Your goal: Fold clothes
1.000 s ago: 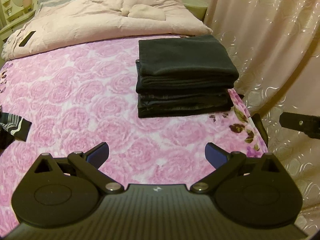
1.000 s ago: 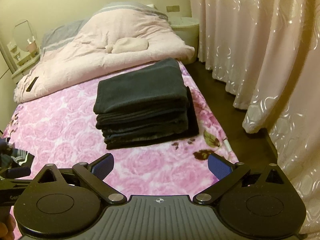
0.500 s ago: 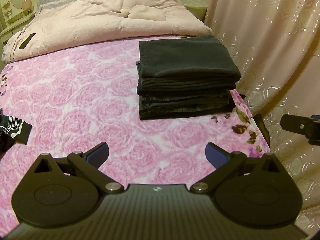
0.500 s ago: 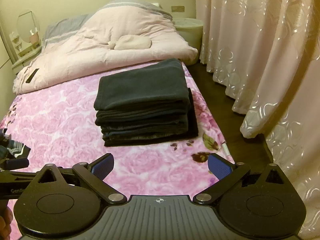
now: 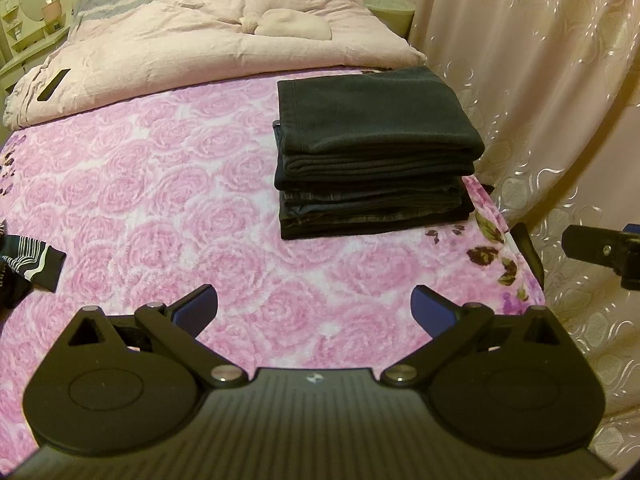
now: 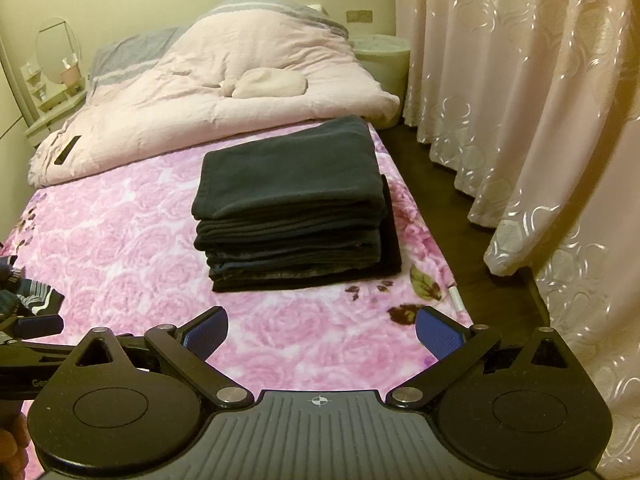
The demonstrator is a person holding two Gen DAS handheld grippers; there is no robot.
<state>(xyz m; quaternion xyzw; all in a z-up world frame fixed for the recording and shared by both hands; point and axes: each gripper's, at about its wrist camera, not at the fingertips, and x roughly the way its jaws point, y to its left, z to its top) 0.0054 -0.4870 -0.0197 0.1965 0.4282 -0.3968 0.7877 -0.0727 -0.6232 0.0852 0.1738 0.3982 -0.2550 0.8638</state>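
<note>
A neat stack of folded dark clothes [image 5: 372,152] [image 6: 292,204] rests on the pink rose-print bed cover [image 5: 160,208] [image 6: 120,236] near the bed's right side. My left gripper [image 5: 314,306] hovers open over the cover, short of the stack, with nothing between its blue pads. My right gripper [image 6: 322,332] is open too, empty, in front of the stack near the bed's right edge. A dark striped garment [image 5: 30,260] [image 6: 30,300] lies crumpled at the left edge of the bed, partly out of frame.
A pale pink duvet [image 5: 208,40] [image 6: 208,104] is bunched at the head of the bed. Patterned curtains [image 5: 540,80] [image 6: 520,100] hang along the right, with dark floor [image 6: 448,200] between them and the bed. A white shelf and round mirror [image 6: 56,52] stand at far left.
Both grippers have drifted slightly; the stack sits a little higher and further in the right wrist view. Jaws stayed open and nothing was picked up.
</note>
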